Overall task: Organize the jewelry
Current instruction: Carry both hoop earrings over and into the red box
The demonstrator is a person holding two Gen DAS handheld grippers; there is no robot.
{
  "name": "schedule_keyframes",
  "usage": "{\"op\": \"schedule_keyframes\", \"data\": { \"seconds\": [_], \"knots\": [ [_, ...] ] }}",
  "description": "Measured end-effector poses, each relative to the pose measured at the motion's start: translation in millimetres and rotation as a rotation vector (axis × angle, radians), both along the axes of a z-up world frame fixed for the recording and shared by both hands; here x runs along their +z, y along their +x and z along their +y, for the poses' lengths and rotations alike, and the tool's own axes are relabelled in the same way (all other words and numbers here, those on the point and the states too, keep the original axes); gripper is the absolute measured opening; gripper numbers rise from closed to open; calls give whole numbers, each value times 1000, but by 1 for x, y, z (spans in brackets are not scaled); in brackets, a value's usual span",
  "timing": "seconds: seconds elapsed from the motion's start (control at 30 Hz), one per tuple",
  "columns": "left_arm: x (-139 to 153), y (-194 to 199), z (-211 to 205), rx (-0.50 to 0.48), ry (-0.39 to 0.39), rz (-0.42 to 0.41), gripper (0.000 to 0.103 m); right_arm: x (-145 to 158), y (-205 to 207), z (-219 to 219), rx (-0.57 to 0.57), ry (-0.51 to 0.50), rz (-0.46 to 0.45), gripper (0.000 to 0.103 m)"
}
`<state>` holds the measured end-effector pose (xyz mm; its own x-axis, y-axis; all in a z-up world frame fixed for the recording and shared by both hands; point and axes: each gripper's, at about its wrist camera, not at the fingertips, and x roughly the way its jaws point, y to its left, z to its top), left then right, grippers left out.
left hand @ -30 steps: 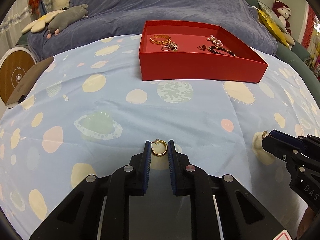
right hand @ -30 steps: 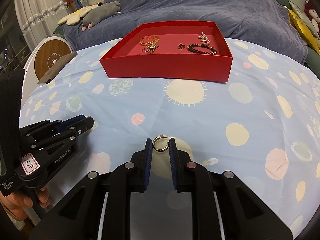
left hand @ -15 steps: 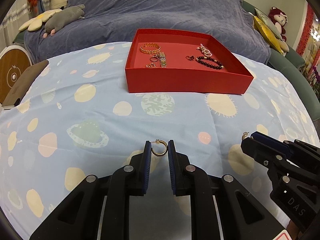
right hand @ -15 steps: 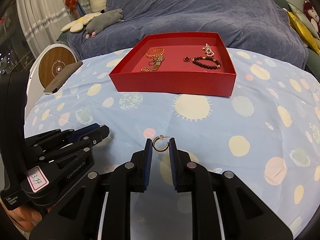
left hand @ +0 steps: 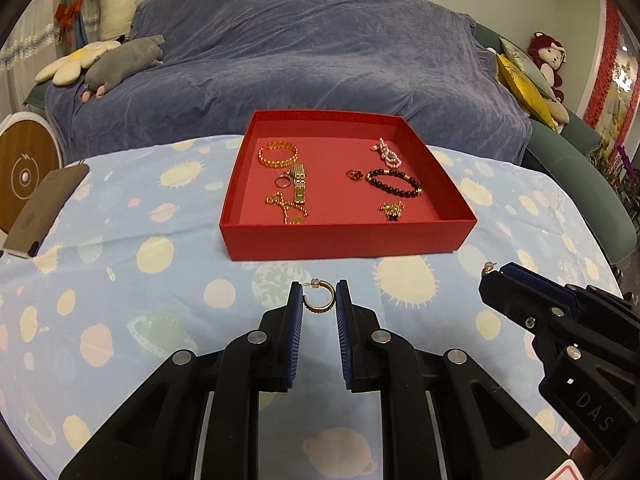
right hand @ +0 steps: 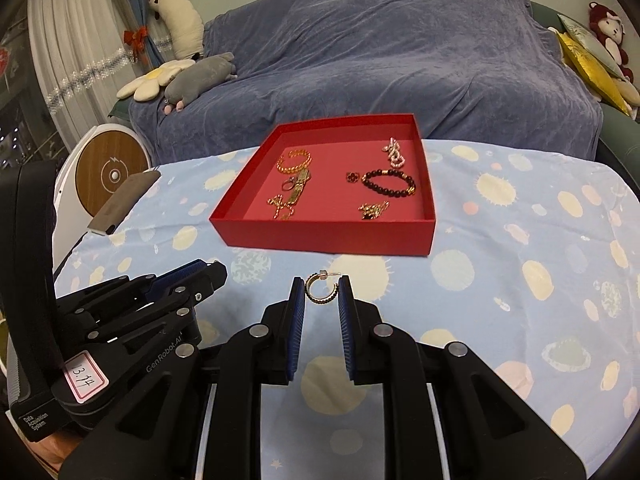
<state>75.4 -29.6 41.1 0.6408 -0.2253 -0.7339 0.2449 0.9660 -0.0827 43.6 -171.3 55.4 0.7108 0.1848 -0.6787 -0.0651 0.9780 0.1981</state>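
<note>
A red tray [left hand: 344,240] [right hand: 320,236] sits on the blue spotted tablecloth and holds several jewelry pieces, among them a gold bracelet [left hand: 278,155] and a dark bead bracelet [left hand: 394,184]. My left gripper [left hand: 319,298] is shut on a gold hoop earring [left hand: 319,300], lifted above the cloth in front of the tray. My right gripper [right hand: 321,292] is shut on a matching gold hoop earring [right hand: 321,290], also held above the cloth. In the left wrist view the right gripper [left hand: 494,274] shows at the right; in the right wrist view the left gripper [right hand: 212,276] shows at the left.
A sofa under a purple-blue cover [left hand: 320,48] stands behind the table, with plush toys [left hand: 120,60] at its left end and yellow cushions [left hand: 524,80] at its right. A round white and wood device [right hand: 110,174] and a brown flat object [right hand: 124,200] lie at the left.
Both grippers have risen with their earrings and tilted, so the tray now sits lower and more from above in both views. Their jaws have stayed as they were.
</note>
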Motion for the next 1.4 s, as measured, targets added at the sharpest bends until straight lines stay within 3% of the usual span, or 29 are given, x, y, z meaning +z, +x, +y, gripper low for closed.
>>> {"op": "schedule_keyframes", "data": {
  "seconds": [0.57,1.0,1.4],
  "knots": [
    [24,105,-13,32,56,-80,14,27,100,-24,-44,-28,-72,16],
    [-4,153,-27,14,71,-65,14,-8,157,-19,-35,-6,-25,16],
    [-16,165,-28,15,64,-74,14,-19,175,-15,-33,-10,-39,16]
  ]
}}
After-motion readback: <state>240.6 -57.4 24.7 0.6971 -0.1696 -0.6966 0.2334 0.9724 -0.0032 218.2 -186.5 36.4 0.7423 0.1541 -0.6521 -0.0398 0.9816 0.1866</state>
